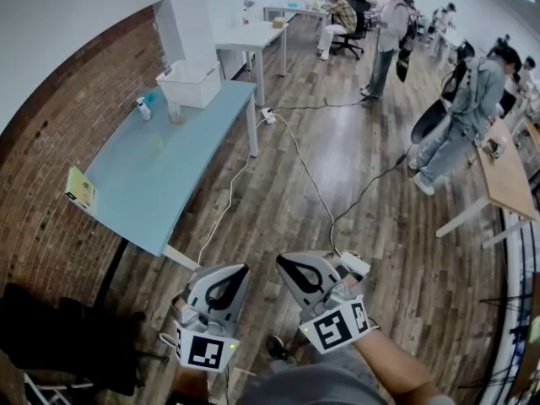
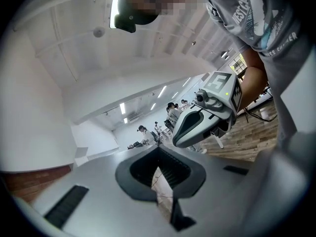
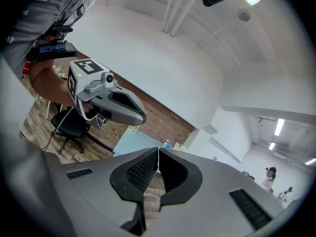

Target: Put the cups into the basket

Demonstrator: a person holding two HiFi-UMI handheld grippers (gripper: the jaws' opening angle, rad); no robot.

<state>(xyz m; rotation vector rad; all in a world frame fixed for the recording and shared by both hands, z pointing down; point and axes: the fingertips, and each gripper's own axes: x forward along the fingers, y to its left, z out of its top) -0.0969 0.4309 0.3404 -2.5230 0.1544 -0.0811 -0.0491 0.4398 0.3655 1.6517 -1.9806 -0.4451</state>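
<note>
Jaws shut on both, nothing btwn. Left gripper [image 1: 229, 283] & right gripper [image 1: 297, 275] held low by body, well apart from table [image 1: 160, 175], prob. carry posture. Clear cup [image 1: 175, 112] stands just beside basket [image 1: 192, 84], far end.

Grey left gripper [image 1: 242, 268], grey right gripper [image 1: 283, 261]
</note>
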